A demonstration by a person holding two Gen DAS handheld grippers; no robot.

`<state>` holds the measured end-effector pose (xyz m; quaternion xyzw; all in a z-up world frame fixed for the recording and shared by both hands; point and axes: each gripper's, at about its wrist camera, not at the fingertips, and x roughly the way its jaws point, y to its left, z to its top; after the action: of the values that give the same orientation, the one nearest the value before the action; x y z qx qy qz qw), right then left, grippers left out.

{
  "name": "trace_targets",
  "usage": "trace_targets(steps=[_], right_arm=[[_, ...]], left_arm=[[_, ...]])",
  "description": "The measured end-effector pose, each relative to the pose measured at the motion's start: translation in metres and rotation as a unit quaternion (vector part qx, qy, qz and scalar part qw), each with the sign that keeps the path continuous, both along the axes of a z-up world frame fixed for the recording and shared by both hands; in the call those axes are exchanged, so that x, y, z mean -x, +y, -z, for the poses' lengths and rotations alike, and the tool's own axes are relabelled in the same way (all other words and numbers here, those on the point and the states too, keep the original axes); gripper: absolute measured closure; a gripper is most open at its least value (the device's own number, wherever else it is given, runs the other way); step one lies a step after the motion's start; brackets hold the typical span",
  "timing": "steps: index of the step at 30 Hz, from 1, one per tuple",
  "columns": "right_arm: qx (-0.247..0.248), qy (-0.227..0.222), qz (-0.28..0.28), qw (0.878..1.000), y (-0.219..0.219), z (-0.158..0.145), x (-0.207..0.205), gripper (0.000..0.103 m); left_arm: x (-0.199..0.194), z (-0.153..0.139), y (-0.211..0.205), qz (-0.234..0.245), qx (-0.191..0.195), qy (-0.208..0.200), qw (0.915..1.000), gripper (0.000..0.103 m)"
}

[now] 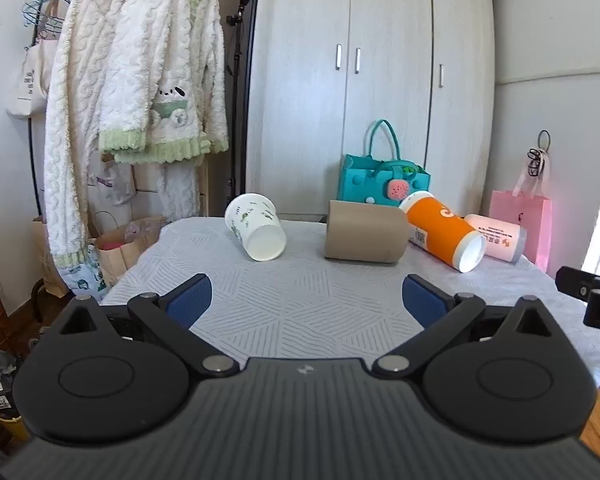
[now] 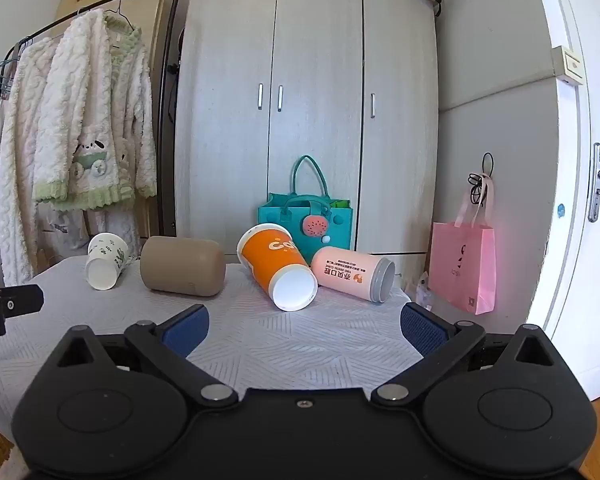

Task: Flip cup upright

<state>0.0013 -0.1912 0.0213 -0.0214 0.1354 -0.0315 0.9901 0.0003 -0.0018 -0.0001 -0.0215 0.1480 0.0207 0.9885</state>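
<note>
Four cups lie on their sides in a loose row on a table point(image 1: 300, 312) covered with a pale, line-patterned cloth. Taking the tan cup point(image 1: 364, 236) as the landmark: it lies near the table's far edge, its length running across the view. To its left, set apart by bare cloth, is a white cup with green print point(image 1: 256, 226), its closed base turned toward the grippers. Just to the tan cup's right is an orange cup point(image 1: 444, 232), white base angled forward, its wider end up against the tan cup's end. Beyond the orange cup, farthest from the tan one, lies a pink cup point(image 1: 496, 238) with a grey band at one end.

The left gripper point(image 1: 306, 300) hovers on the near side of the tan cup, its blue-padded fingers spread wide with nothing between them. The right gripper point(image 2: 304, 326) is likewise spread and empty, facing the orange cup point(image 2: 278, 266).

The right wrist view shows the pink cup point(image 2: 350, 272) whole, touching the orange cup; from the left it is partly hidden. The right view alone shows a white door point(image 2: 580, 184) with a handle.

Behind the tan cup stands a teal bag point(image 1: 380, 182) against a grey wardrobe point(image 1: 372, 80). A pink bag point(image 1: 526, 220) hangs right of the tan cup, and fluffy white robes point(image 1: 136, 92) hang on a rack far to its left.
</note>
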Motion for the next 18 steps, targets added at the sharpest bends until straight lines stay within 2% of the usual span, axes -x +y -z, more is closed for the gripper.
trace_targets(steps=[2, 10, 18], right_arm=[[0.000, -0.005, 0.000, 1.000, 0.000, 0.000, 0.001, 0.000], [-0.002, -0.001, -0.001, 1.000, 0.001, 0.002, 0.001, 0.000], [-0.002, 0.000, 0.001, 1.000, 0.000, -0.001, 0.004, 0.000]], left_arm=[[-0.002, 0.000, -0.007, -0.002, -0.011, 0.004, 0.9999, 0.000], [0.003, 0.003, 0.010, -0.001, 0.013, -0.005, 0.9999, 0.000], [0.003, 0.004, 0.011, 0.012, 0.014, -0.005, 0.9998, 0.000]])
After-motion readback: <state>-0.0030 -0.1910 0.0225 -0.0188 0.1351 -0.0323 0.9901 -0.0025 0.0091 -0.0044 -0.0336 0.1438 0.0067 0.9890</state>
